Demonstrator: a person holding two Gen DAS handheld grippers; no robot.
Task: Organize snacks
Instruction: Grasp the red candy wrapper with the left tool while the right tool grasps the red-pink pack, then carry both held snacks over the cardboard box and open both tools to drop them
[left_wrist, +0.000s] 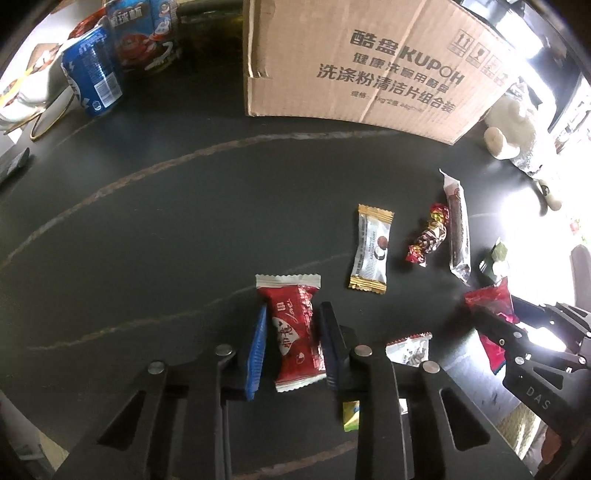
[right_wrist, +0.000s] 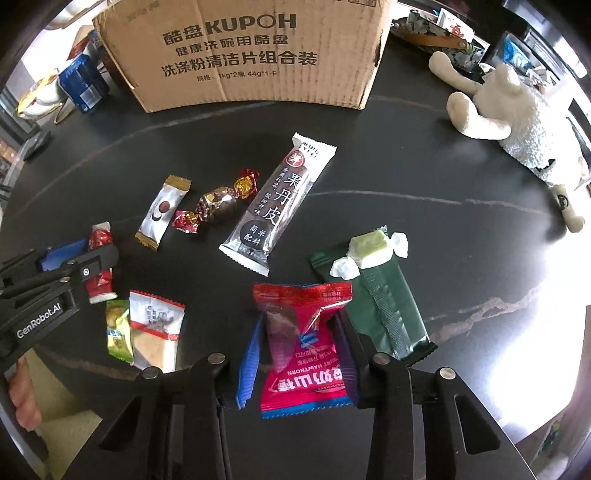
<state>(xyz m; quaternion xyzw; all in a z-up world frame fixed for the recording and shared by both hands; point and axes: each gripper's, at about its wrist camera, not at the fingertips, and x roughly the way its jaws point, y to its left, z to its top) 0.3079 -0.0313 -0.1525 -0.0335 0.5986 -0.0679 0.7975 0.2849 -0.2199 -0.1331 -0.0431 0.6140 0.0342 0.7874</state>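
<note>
My left gripper (left_wrist: 293, 317) is shut on a red candy packet (left_wrist: 295, 336), low over the black table (left_wrist: 147, 221). My right gripper (right_wrist: 301, 325) is shut on a pink-red hawthorn snack packet (right_wrist: 303, 354). Loose on the table lie a white and gold candy (right_wrist: 162, 212), a foil-wrapped chocolate (right_wrist: 218, 205), a long fruit-leather bar (right_wrist: 277, 199), a green cube sweet (right_wrist: 369, 251) on a dark green packet (right_wrist: 384, 310), a white packet (right_wrist: 157, 332) and a small green packet (right_wrist: 118, 328). The left gripper also shows in the right wrist view (right_wrist: 79, 258).
A large cardboard box (right_wrist: 251, 55) stands at the back of the table. A blue can (left_wrist: 92, 81) and snack boxes (left_wrist: 144, 37) stand at the back left. A white plush sheep (right_wrist: 517, 118) lies at the back right.
</note>
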